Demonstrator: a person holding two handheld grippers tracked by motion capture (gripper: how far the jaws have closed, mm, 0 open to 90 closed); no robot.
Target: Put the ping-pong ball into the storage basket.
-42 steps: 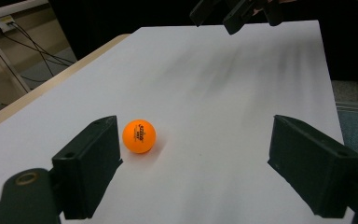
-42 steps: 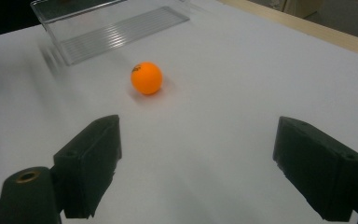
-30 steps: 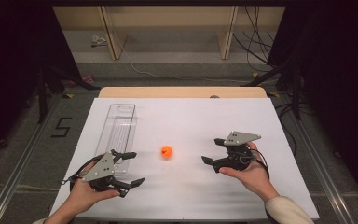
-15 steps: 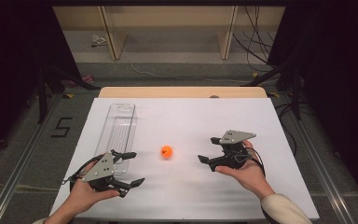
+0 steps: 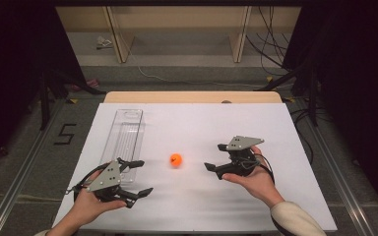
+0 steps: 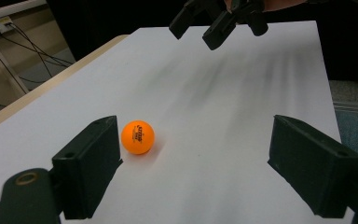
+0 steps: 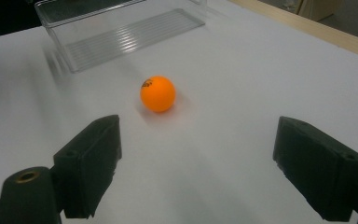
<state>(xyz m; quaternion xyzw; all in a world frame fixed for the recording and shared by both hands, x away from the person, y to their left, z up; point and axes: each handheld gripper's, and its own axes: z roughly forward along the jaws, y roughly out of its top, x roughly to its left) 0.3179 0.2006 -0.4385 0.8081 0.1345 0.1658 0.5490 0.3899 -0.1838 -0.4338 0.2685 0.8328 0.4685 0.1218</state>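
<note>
An orange ping-pong ball rests on the white table near its middle. To the ball's right my right gripper is open, jaws pointing left at it with a gap between. In the right gripper view the ball lies ahead of the wide-apart jaws. At the front left my left gripper is open, held low over the table. Its view shows the ball just past the left jaw, and my right gripper farther off.
A clear plastic tray lies lengthwise on the table's left side, its near end by my left gripper; it also appears beyond the ball. A wooden strip edges the table's far side. Dark floor and cables surround it.
My right gripper has moved left, closer to the orange ball. The left gripper and the ball have stayed put.
</note>
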